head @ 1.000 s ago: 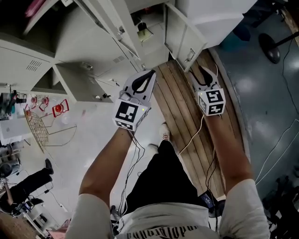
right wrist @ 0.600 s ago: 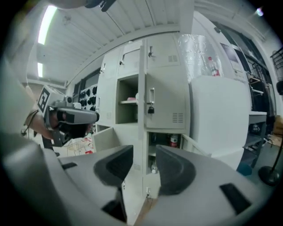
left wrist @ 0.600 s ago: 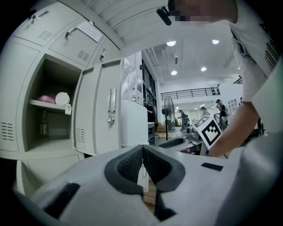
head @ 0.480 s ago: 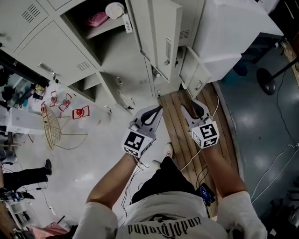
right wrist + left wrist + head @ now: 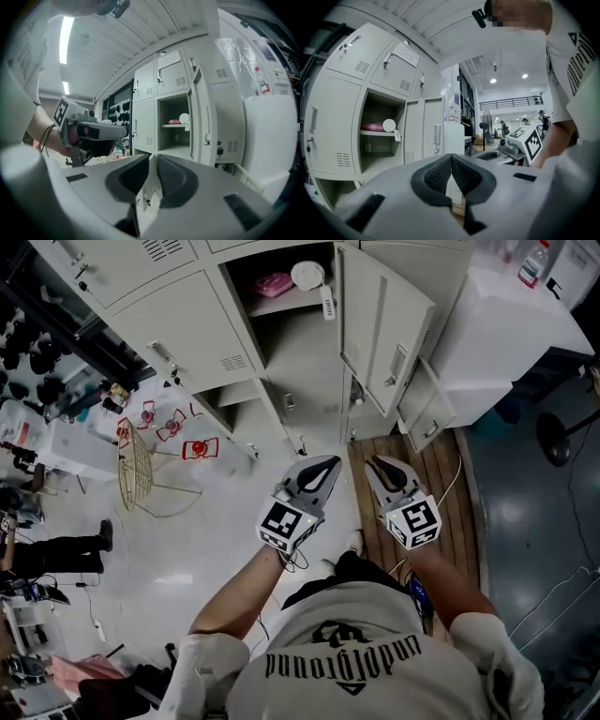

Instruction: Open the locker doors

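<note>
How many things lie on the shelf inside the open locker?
2: a pink item on the left, a white round item right beside it. More may be hidden deeper inside.

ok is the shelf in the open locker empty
No, a pink item and a round white object sit on the shelf inside the open locker.

The open locker door (image 5: 384, 329) stands right of the shelf (image 5: 281, 304).
</note>
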Demonstrator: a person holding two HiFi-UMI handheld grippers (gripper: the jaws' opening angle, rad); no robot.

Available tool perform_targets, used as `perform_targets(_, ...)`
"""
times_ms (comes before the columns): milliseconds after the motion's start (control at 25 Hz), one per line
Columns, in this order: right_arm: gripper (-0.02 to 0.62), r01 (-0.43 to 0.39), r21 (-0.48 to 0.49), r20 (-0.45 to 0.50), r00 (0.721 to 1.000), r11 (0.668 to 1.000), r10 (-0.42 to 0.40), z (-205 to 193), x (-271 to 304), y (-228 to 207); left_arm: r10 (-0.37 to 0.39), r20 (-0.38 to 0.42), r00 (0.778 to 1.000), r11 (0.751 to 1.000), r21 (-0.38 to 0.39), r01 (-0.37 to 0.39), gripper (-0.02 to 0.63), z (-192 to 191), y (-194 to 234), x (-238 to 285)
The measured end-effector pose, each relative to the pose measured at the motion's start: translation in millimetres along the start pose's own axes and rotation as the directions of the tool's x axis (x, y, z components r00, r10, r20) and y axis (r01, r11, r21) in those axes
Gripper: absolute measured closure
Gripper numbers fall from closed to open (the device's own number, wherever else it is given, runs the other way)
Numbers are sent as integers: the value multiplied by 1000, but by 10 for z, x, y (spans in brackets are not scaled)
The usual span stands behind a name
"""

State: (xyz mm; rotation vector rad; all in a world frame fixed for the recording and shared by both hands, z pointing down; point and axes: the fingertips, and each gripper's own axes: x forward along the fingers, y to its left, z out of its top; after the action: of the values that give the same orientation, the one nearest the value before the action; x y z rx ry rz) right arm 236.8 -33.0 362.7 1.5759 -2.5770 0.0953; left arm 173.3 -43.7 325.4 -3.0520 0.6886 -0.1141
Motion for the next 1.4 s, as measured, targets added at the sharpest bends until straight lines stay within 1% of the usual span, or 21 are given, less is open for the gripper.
perform_targets(160, 565, -46, -16, 39, 998, 999, 47, 309, 62, 33, 21, 24, 999, 999, 38, -22, 598, 235, 99, -131)
perform_targets(320, 589, -83, -60, 59, 994, 995, 87, 604, 166, 32, 78, 38, 996, 997, 24, -79, 598, 395, 258, -223)
perform_targets(400, 591, -105, -67, 52, 993, 992, 108, 659, 199, 107, 106, 39, 994, 994, 31, -107, 598, 393, 320, -314)
perform_targets(480, 591, -141, -61, 48, 988, 988, 144, 697, 228, 220, 123, 40, 992, 992, 13, -123, 598, 399, 345, -417)
perform_targets(600, 589, -188, -58, 46, 981, 980, 191, 802, 285, 409, 124, 43, 991, 992, 6, -125, 598, 441, 385, -571)
perform_targets(720, 589, -212, -76, 50, 975, 974, 217, 908, 305, 655, 110, 40, 993, 994, 4, -110, 598, 477, 408, -781)
perform_targets(840, 591, -207, -79, 65, 975, 975, 213, 985, 313, 900, 92, 48, 995, 996, 3, -92, 598, 548, 423, -1050)
perform_targets(1080, 591, -140, -72, 103, 984, 988, 147, 1075, 283, 1451, 59, 44, 997, 998, 29, -60, 600, 589, 397, -1738)
perform_targets(1120, 591, -128, -69, 104, 985, 989, 135, 1076, 268, 1558, 50, 47, 998, 998, 23, -52, 600, 595, 391, -1857)
perform_targets(1240, 591, -103, -67, 105, 988, 992, 110, 1092, 235, 1836, 53, 49, 997, 998, -33, -52, 600, 641, 414, -2184)
perform_targets(1400, 591, -86, -54, 111, 990, 995, 91, 1094, 133, 2079, 38, 49, 998, 999, -6, -38, 600, 592, 394, -2468)
